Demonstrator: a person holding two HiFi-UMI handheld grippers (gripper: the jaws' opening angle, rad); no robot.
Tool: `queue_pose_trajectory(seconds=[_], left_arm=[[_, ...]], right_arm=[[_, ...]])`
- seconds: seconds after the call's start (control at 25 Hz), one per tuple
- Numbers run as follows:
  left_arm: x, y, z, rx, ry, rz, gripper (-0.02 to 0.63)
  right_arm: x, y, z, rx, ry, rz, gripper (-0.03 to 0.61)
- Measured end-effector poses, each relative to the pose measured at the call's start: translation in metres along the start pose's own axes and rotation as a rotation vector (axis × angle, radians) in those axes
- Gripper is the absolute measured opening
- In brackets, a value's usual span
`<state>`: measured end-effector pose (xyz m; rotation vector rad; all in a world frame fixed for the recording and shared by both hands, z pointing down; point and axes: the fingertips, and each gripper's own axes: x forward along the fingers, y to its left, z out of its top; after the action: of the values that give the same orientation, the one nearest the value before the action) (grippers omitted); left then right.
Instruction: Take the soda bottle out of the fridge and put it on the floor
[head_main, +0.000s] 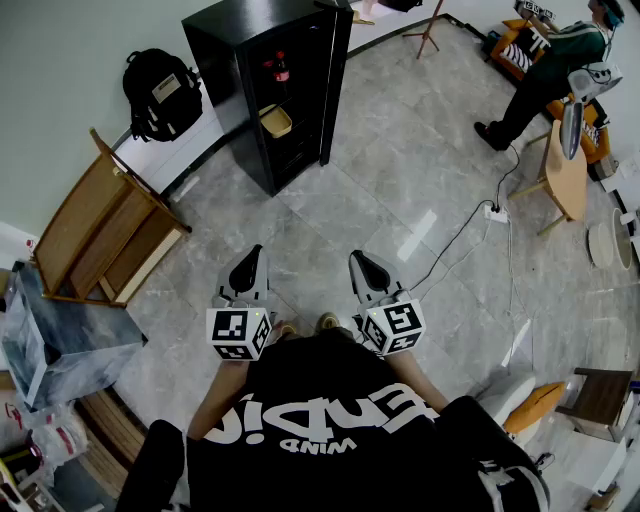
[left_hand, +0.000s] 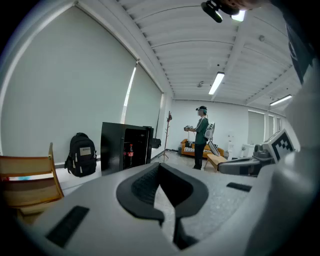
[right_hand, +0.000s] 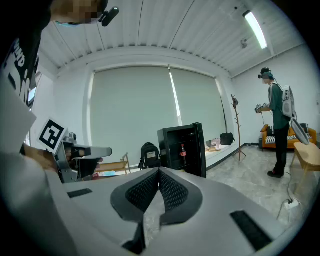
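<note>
L gripper (head_main: 250, 258), R gripper (head_main: 360, 262): fingers (left_hand: 142, 187) clenched, empty | soda bottle (head_main: 281, 66) in fridge (head_main: 240, 30), well ahead | advice: approach square-on, open fingers before reaching in.

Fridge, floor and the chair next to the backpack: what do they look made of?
Fridge: black, smooth, faintly glossy panels, probably painted metal, though the look leaves that open. Floor: large grey stone-look tiles, polished; grout lines and light reflections show. Chair: light-brown wood, matte, with flat boards and slats.
</note>
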<state>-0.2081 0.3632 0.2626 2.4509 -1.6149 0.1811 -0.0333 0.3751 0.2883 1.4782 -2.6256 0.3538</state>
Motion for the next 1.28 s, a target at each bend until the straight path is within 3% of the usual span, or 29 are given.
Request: queue_pose_trajectory(seconds=[0.52,0.84,1.28], left_arm=[[0.002,0.018,0.003,0.009,-0.014,-0.024,0.008],[0.012,0.042,-0.009,0.026,-0.001,-0.078,0.008],[0.088,0.059,0.006,0.028,-0.052,-0.119,0.008]], right_arm=[[0.013,0.010,0.000,0.023,-0.008,-0.037,0.025],[0.025,0.009,-0.014,0.030,-0.009,-0.120,0.025],[0.084,-0.044,-0.008,0.054,-0.044,-0.152,0.025]])
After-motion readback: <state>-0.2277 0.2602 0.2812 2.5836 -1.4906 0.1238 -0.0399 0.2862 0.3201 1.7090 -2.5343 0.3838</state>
